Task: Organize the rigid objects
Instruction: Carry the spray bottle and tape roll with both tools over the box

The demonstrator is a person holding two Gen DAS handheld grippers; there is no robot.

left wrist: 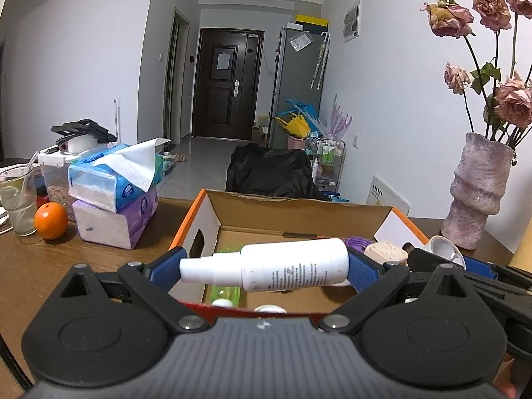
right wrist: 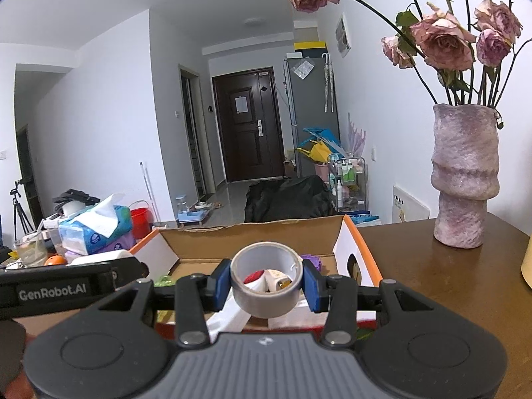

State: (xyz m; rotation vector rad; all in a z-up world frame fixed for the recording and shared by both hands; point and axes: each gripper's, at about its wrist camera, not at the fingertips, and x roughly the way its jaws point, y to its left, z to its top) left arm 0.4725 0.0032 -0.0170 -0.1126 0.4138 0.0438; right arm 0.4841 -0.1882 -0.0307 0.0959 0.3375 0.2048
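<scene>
Left gripper (left wrist: 264, 267) pinching a white spray bottle (left wrist: 276, 267) end to end, right gripper (right wrist: 267, 281) clamped on a grey tape roll (right wrist: 267, 282), both above the open cardboard box (left wrist: 299, 207). Several items already lie inside; these two remain to be placed.

Right gripper (right wrist: 267, 281) clamping grey tape roll (right wrist: 267, 287) (upright), above cardboard box (right wrist: 252, 232), vase (right wrist: 464, 176) right.

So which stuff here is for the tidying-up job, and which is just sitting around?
For the job:
white spray bottle, held by left hand-held gripper
grey tape roll, held by right hand-held gripper
cardboard box

Just lying about:
orange
tissue packs
vase of dried roses
drinking glass
</scene>
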